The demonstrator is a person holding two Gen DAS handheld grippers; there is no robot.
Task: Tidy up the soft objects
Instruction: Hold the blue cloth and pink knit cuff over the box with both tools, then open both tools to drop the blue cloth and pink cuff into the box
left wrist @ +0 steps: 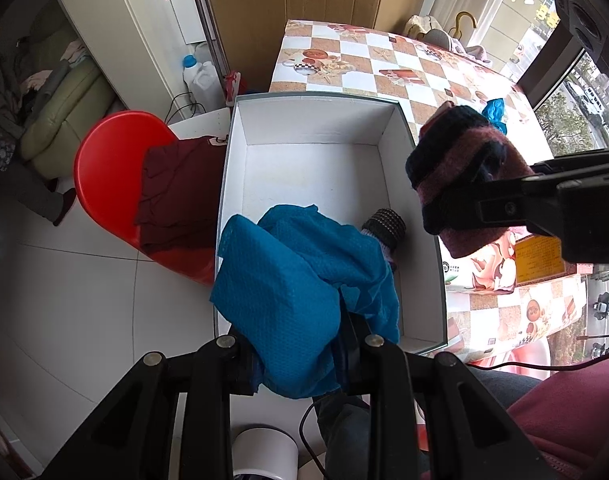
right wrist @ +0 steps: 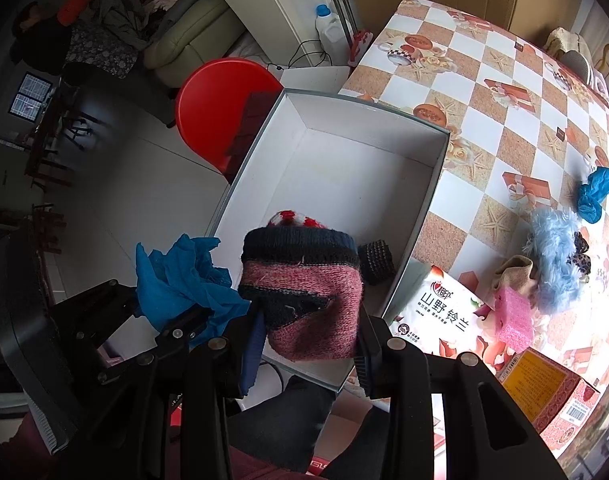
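Observation:
My left gripper (left wrist: 300,360) is shut on a blue mesh cloth (left wrist: 288,288), which hangs bunched over the near left corner of an open white box (left wrist: 316,168). On the box floor by the right wall lies a dark knitted roll (left wrist: 384,228). My right gripper (right wrist: 308,344) is shut on a pink and dark striped knitted piece (right wrist: 312,304), held above the near end of the box (right wrist: 344,168). The left wrist view shows that gripper (left wrist: 464,196) with its knitted piece (left wrist: 456,152) at the right. The right wrist view shows the blue cloth (right wrist: 184,276) and the dark roll (right wrist: 376,266).
The box rests on a checkered table (right wrist: 504,100). To its right lie a tissue pack (right wrist: 444,312), a pink sponge (right wrist: 514,320), a light blue fluffy piece (right wrist: 552,256), a small blue cloth (right wrist: 596,192) and an orange carton (right wrist: 544,388). A red chair (left wrist: 104,168) with a maroon garment (left wrist: 176,184) stands left.

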